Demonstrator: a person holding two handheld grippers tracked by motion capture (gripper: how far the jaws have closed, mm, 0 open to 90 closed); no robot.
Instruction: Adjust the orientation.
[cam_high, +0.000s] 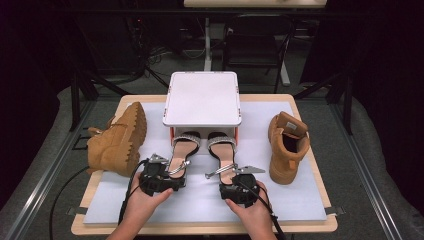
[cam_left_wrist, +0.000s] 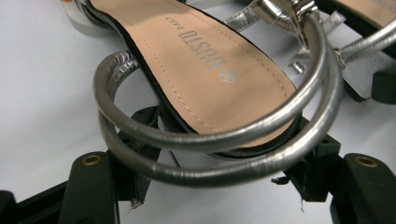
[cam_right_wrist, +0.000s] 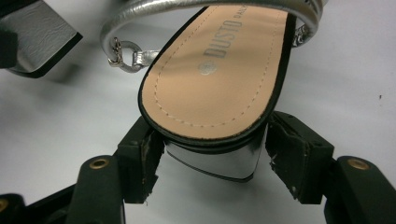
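Nearest the counter's (cam_high: 200, 200) front edge, the left gripper (cam_high: 167, 176) brackets the heel of the left sandal (cam_high: 181, 150), its jaws close against it but a grip cannot be told; the right gripper (cam_high: 236, 181) stands spread round the right sandal's (cam_high: 223, 152) glossy block heel. Both sandals look light, with stiff soles, slippery heels and floppy silver straps, so the heel is probably the firmest hold. Beyond the heels, the toes sit under a white box (cam_high: 202, 99), whose contents are hidden. Tan boots flank the box: one (cam_high: 118, 140) lying left, one (cam_high: 286, 146) upright right.
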